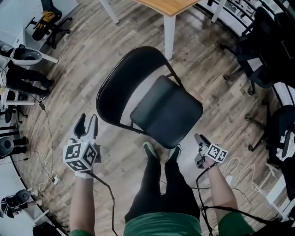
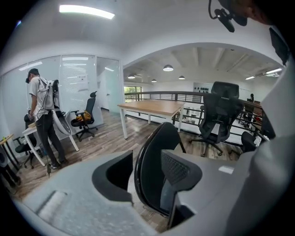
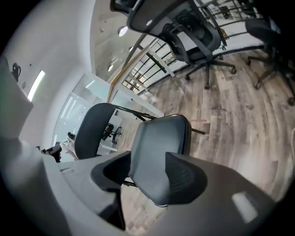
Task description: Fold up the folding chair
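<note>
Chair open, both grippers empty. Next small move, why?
Probably ease the left gripper forward onto the backrest rim to steady it: the folding chair stands fully open, both sets of jaws are apart and empty, and the right gripper hangs beside the seat.

Even bright ceiling light [image 2: 86, 11]; soft shadows; gripper views fisheye-warped, dark corners; near fingers [image 2: 179, 170] blurred.

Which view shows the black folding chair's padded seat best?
Head view: the black padded seat is whole, seen from above. Right gripper view shows it partly behind the jaws; left gripper view shows mostly the backrest.
</note>
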The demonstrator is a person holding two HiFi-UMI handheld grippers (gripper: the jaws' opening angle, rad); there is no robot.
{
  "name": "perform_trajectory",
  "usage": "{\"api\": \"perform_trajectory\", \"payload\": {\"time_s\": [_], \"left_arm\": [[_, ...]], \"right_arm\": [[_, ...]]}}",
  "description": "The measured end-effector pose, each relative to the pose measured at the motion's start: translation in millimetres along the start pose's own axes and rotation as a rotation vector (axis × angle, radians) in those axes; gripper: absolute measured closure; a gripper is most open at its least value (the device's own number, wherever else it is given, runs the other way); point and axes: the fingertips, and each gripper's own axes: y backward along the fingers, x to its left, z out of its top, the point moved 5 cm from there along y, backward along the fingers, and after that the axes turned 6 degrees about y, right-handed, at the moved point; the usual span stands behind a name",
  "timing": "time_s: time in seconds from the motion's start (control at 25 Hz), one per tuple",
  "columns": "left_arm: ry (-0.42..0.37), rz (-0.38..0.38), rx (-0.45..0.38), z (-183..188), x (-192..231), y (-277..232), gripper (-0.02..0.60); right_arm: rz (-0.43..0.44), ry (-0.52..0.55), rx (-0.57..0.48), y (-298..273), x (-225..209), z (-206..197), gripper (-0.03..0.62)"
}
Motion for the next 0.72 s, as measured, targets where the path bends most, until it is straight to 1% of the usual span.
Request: {"api": "perform_trajectory", "payload": {"time_s": [0.08, 0.12, 0.24, 0.32, 0.36, 0.4, 0.48, 0.6, 0.72], "left_arm": [[0.013, -0.008, 0.039, -16, 6, -26, 0.341], [0.03, -0.012, 0.063, -24, 10, -36, 0.318], [0.115, -0.039, 0.1, -41, 24, -62, 0.284], [0.167, -0.066, 0.106, -49, 29, -76, 0.272], [0.179, -0.079, 0.109, -52, 30, -81, 0.265], [0.182, -0.091, 0.113, -56, 29, -86, 0.262], [0.175, -0.111, 0.116, -62, 27, -94, 0.259], [0.148, -0.122, 0.113, -69, 20, -102, 0.259], [0.106, -0.117, 0.119, -73, 13, -105, 0.259]], "right_arm": [[0.05, -0.049, 0.024, -24, -16, -18, 0.288], [0.07, -0.061, 0.046, -35, -24, -28, 0.259], [0.094, -0.088, 0.082, -75, -44, -45, 0.21], [0.096, -0.124, 0.066, -99, -58, -48, 0.176], [0.095, -0.15, 0.051, -109, -65, -49, 0.155], [0.087, -0.18, 0.036, -115, -72, -51, 0.133], [0.069, -0.217, 0.015, -124, -85, -55, 0.125], [0.074, -0.183, 0.006, -133, -101, -58, 0.112], [0.037, -0.185, 0.006, -128, -115, -62, 0.112]]}}
